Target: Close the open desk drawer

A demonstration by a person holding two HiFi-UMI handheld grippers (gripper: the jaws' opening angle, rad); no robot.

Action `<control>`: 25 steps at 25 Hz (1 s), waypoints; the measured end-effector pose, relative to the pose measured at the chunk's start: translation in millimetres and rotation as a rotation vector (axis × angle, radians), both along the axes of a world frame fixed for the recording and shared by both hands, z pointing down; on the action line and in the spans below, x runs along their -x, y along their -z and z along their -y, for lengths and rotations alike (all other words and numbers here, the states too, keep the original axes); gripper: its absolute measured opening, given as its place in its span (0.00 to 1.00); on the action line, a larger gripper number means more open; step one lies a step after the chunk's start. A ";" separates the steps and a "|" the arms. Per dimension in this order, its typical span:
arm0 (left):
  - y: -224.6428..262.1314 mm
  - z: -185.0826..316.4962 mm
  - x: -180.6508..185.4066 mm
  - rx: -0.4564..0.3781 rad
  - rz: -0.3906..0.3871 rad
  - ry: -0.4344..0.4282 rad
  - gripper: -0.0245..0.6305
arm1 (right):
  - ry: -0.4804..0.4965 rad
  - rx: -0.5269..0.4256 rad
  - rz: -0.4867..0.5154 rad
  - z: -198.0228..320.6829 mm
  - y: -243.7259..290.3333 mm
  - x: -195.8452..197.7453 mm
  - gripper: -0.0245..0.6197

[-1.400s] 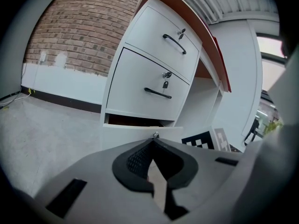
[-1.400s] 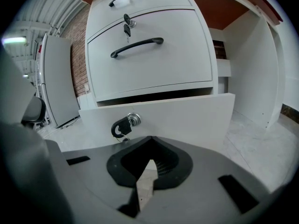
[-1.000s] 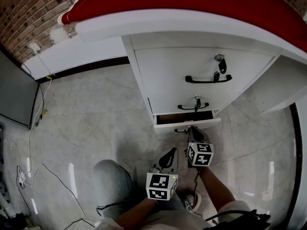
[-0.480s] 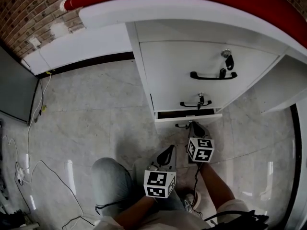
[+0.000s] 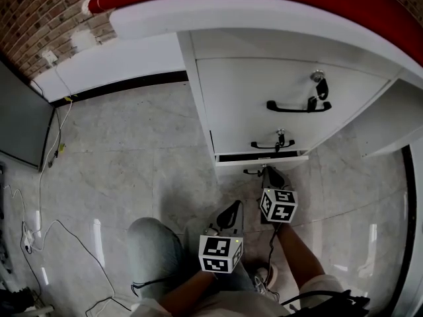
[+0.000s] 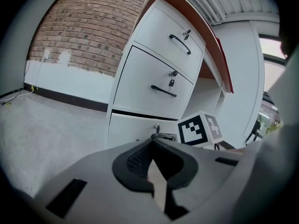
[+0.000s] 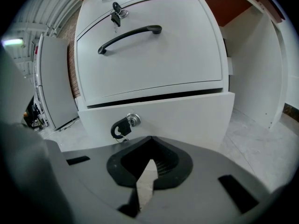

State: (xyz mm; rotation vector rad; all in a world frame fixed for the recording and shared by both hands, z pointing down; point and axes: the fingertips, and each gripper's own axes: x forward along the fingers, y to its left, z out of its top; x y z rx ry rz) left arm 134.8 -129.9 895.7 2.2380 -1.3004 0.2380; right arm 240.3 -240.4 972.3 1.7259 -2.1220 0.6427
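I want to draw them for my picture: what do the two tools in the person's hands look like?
The left gripper and right gripper look alike: dark pointed jaws on a grey body, each topped by a white cube with black square markers. A thin dark cable runs down below the right one. The person wears pale blue-grey trousers.

I saw a brick wall (image 5: 39, 18) at the far left | a wall socket (image 5: 49, 58) sat low on it | a white cable (image 5: 41, 189) trailed over the marbled floor (image 5: 119, 157) | a dark panel (image 5: 20, 124) stood to my left | my denim knee (image 5: 153, 249) was below.
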 end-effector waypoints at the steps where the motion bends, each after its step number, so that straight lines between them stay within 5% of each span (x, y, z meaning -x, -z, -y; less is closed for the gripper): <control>1: -0.1 0.2 -0.5 -0.001 0.000 -0.001 0.04 | 0.001 0.001 0.008 1.2 0.0 0.0 0.03; 25: -0.6 -4.0 -4.1 -0.001 -0.001 -0.017 0.04 | -0.031 0.002 0.005 15.4 0.2 0.0 0.04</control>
